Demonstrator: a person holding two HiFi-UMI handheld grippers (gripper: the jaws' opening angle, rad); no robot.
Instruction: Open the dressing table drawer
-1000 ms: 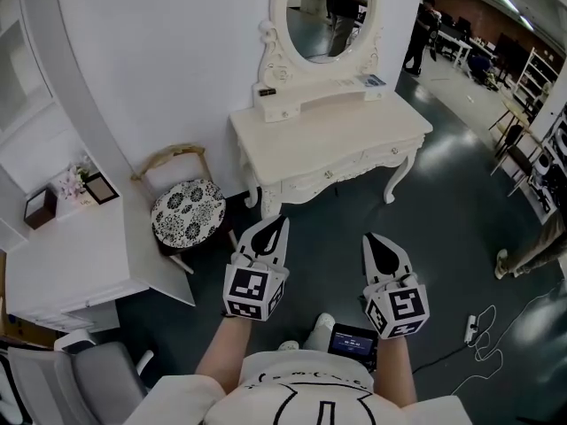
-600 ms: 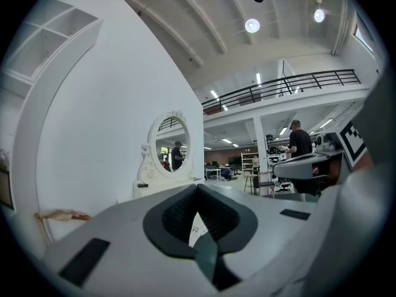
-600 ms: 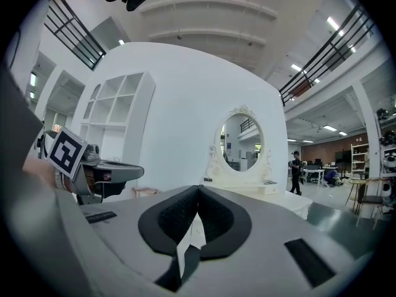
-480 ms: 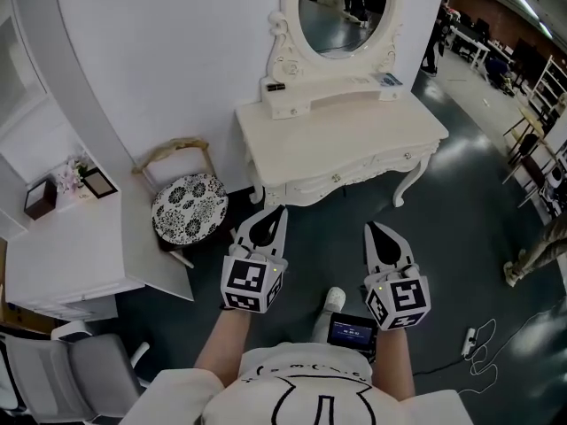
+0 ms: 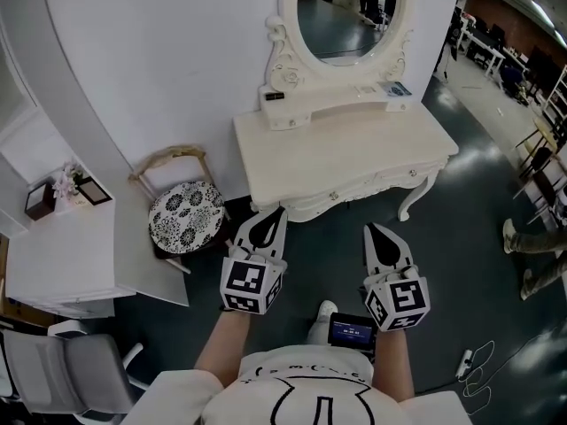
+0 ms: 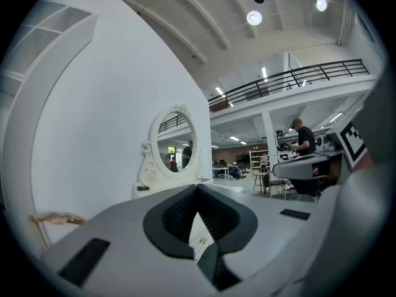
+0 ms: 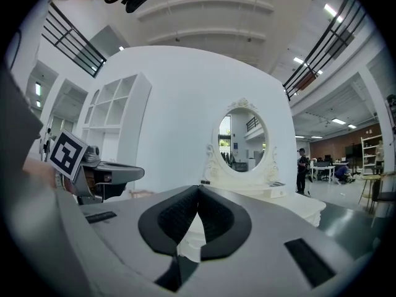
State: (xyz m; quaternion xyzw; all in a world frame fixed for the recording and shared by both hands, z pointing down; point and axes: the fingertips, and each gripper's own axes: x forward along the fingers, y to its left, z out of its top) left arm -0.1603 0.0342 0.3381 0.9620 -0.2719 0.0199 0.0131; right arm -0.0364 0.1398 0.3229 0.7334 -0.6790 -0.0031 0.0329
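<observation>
A cream dressing table (image 5: 354,153) with an oval mirror (image 5: 347,11) stands against the white wall. Its front drawers carry small knobs (image 5: 334,196), and the drawers look closed. My left gripper (image 5: 276,211) is held level just short of the table's front left corner, jaws shut with nothing between them. My right gripper (image 5: 372,230) floats a little further back, in front of the table's middle, shut and empty too. In the left gripper view the tips (image 6: 198,187) meet, with a drawer knob (image 6: 202,242) seen through the gap below. The right gripper view shows its tips (image 7: 198,189) touching, the table (image 7: 297,204) beyond.
A round stool with a black-and-white patterned seat (image 5: 185,218) stands left of the table, close to my left gripper. A white cabinet (image 5: 62,246) is at far left, an office chair (image 5: 71,379) at bottom left. A cable and power strip (image 5: 463,364) lie on the dark floor at right.
Both grippers have moved forward toward the dressing table, which now sits nearer and lower in the head view. The jaws stayed shut.
</observation>
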